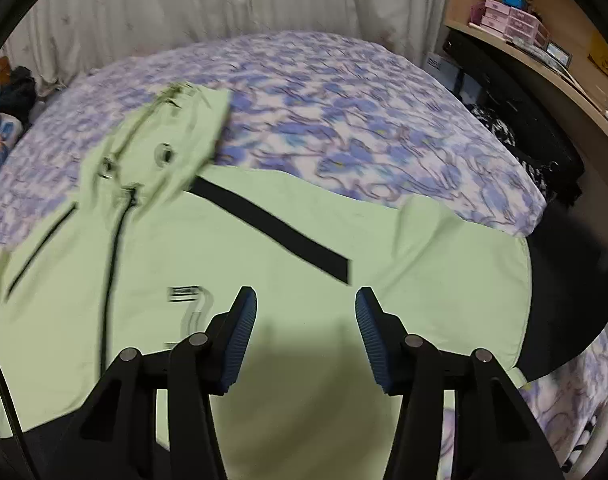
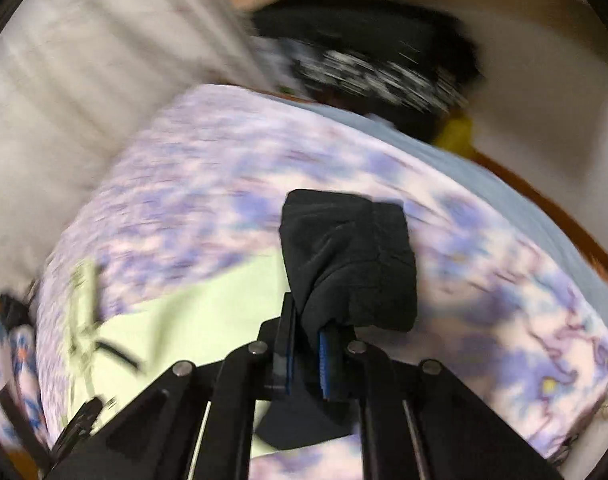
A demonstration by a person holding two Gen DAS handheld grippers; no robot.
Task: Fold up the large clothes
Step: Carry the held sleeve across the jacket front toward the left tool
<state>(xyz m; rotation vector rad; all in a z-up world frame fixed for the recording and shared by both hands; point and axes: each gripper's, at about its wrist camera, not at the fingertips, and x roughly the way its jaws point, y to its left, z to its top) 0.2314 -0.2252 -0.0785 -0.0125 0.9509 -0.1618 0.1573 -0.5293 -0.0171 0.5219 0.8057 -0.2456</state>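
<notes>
A light green hooded jacket (image 1: 232, 248) with black zips and a black sleeve part lies face up on the bed. My left gripper (image 1: 306, 300) is open and empty, hovering just above the jacket's lower body. My right gripper (image 2: 308, 332) is shut on the jacket's black sleeve cuff (image 2: 352, 256), which bunches up beyond the fingers. The green body of the jacket also shows in the right wrist view (image 2: 208, 312), to the left of the gripper. That view is motion-blurred.
The bed (image 1: 344, 112) has a purple-blue floral cover. White curtains (image 1: 184, 4) hang behind it. A wooden desk (image 1: 544, 64) with small boxes stands at the right, dark clothes (image 1: 536, 144) piled beside the bed. Bags (image 1: 12, 92) sit at far left.
</notes>
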